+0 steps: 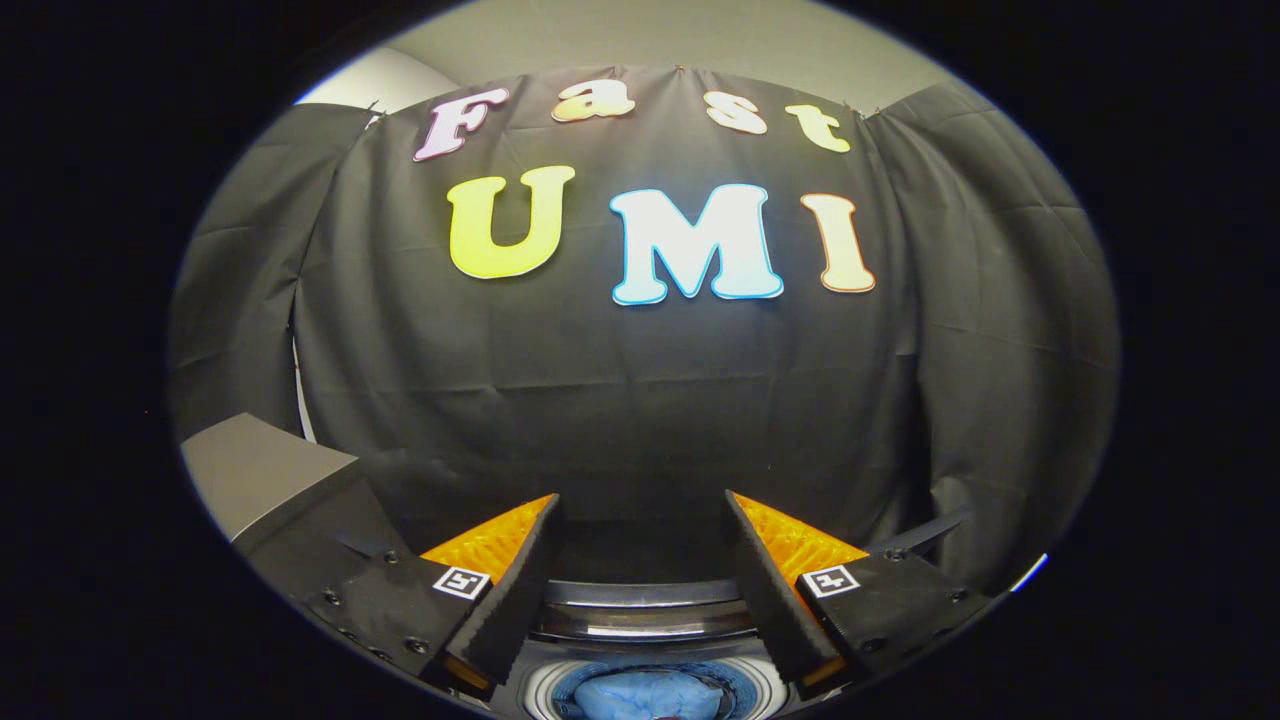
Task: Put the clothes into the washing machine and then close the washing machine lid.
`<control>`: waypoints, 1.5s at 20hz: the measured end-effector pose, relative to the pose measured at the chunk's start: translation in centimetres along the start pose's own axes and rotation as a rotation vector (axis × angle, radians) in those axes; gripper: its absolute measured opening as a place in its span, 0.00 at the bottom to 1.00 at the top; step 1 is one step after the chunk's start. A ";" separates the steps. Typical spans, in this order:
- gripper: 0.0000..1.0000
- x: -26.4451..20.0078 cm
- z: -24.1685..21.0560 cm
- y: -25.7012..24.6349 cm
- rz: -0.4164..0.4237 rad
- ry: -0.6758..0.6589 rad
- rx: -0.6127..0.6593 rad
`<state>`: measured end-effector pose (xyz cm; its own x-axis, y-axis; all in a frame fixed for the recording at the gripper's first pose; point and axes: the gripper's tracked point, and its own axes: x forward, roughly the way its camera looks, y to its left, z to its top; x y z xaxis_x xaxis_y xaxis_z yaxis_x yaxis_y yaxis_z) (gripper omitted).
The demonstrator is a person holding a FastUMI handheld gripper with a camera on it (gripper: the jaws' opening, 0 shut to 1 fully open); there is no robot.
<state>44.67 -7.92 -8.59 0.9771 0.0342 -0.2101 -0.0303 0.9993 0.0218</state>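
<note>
My gripper (640,515) is open, with a wide gap and nothing between its fingers. Below the fingers I look down on the washing machine's round drum opening (645,620). A light blue piece of clothing (645,695) lies bunched inside the drum, under the gap between the fingers. The chrome rim of the opening curves just beyond the cloth. The machine's lid is hidden from me here.
A grey flat-topped surface (250,470) stands to the left, beside the left finger. The black cloth booth wall (640,400) rises straight ahead, beyond the fingers and close behind the machine.
</note>
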 end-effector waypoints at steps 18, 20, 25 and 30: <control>0.97 -5.8 -4.2 0.1 -0.009 0.054 0.008; 0.97 -6.7 -5.5 0.2 -0.003 0.073 0.029; 0.97 -9.3 -7.7 0.9 0.009 0.093 0.042; 0.97 -11.1 -8.3 1.4 0.012 0.101 0.026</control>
<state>32.03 -6.77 -14.30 0.9504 0.0484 -0.3072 -0.0347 0.9982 0.0498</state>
